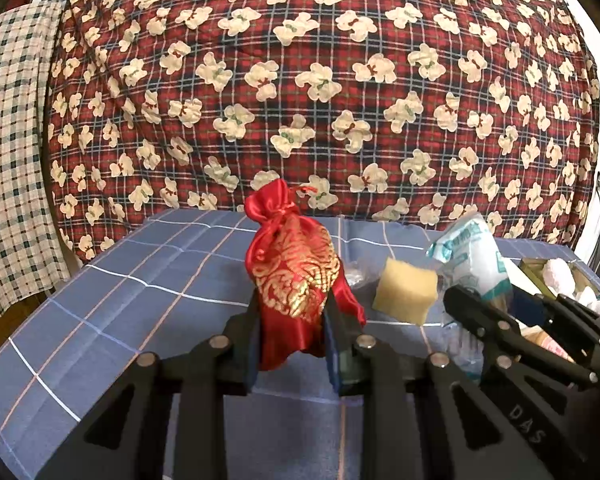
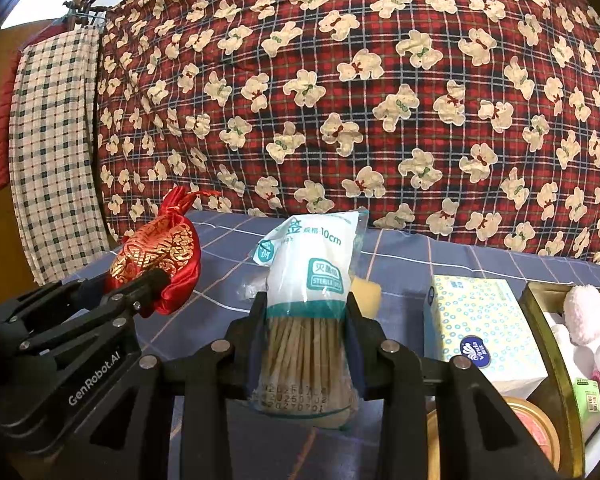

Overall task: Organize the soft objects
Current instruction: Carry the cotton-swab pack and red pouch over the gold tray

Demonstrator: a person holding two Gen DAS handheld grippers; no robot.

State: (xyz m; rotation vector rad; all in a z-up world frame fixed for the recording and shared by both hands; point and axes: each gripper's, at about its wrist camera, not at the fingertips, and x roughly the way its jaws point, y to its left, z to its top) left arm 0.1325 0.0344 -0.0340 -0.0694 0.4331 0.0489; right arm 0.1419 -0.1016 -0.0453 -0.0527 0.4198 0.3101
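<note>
Red satin pouch [image 1: 296, 280] looks light, squashy and slippery, gold print on front, drawstring neck at top; body is the safer hold since the satin could slide out near the loose lower flap. Left gripper [image 1: 290, 320] has its fingers [image 1: 249, 328] closed in on the pouch's lower body from both sides, cloth bulging between them, pouch upright and lifted above the middle of the bench [image 1: 120, 300]. Bag of cotton swabs [image 2: 306, 308] is a thin crinkly plastic pack, light, stiff only where the wooden sticks bundle together; grabbing across the stick bundle is firm, the puffy cotton top would just crush. Right gripper [image 2: 306, 340] has its fingers [image 2: 256, 332] clamped on that stick section, gap about as wide as the pack, bag upright over the bench's near side. Yellow sponge [image 1: 405, 294] sits on the bench behind the bag, soft and easy to squeeze. Toward the bench's right edge: tissue box [image 2: 480, 332], then a gold-rimmed box [image 2: 556, 364] with a pink plush toy [image 2: 584, 320] inside, likely the drop spot.
</note>
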